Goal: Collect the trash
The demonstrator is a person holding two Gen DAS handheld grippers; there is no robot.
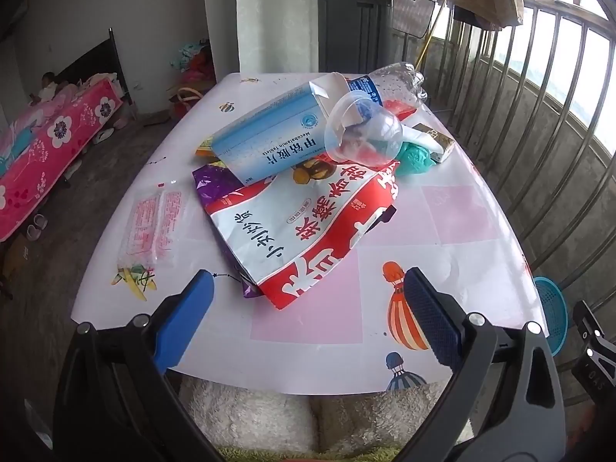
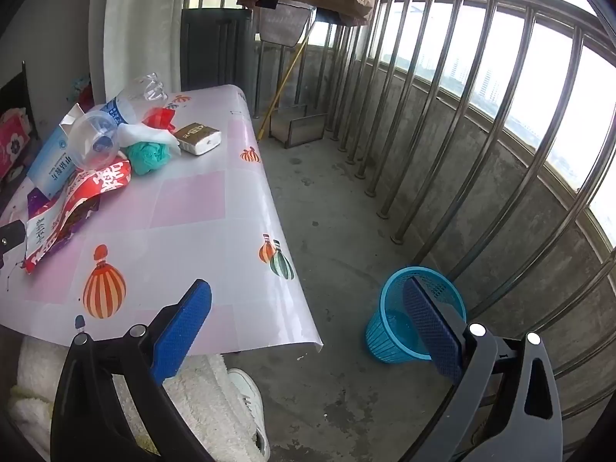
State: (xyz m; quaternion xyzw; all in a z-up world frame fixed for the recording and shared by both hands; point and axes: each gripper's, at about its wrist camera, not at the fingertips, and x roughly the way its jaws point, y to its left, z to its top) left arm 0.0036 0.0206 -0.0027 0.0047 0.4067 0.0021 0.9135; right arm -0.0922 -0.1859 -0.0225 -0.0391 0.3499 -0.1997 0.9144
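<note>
A trash pile lies on the table [image 1: 442, 227]: a red-and-white snack bag [image 1: 308, 223], a blue medicine box [image 1: 269, 134], a clear plastic cup [image 1: 362, 131], a clear bottle [image 1: 392, 84], a green crumpled bag [image 1: 414, 158] and a small brown-and-white pack [image 1: 439, 140]. A clear pink-printed wrapper [image 1: 150, 227] lies apart at the left. My left gripper [image 1: 308, 300] is open and empty, at the table's near edge just before the snack bag. My right gripper [image 2: 308, 308] is open and empty, past the table's right edge, above the floor. A blue mesh basket [image 2: 415, 315] stands on the floor behind its right finger.
A metal railing [image 2: 442, 115] runs along the right side. A broom [image 2: 285, 73] and a metal frame [image 2: 296, 127] stand past the table's far end. A bed with a pink cover [image 1: 50, 146] is at the left. A white fluffy cloth [image 1: 250, 415] lies below the table's near edge.
</note>
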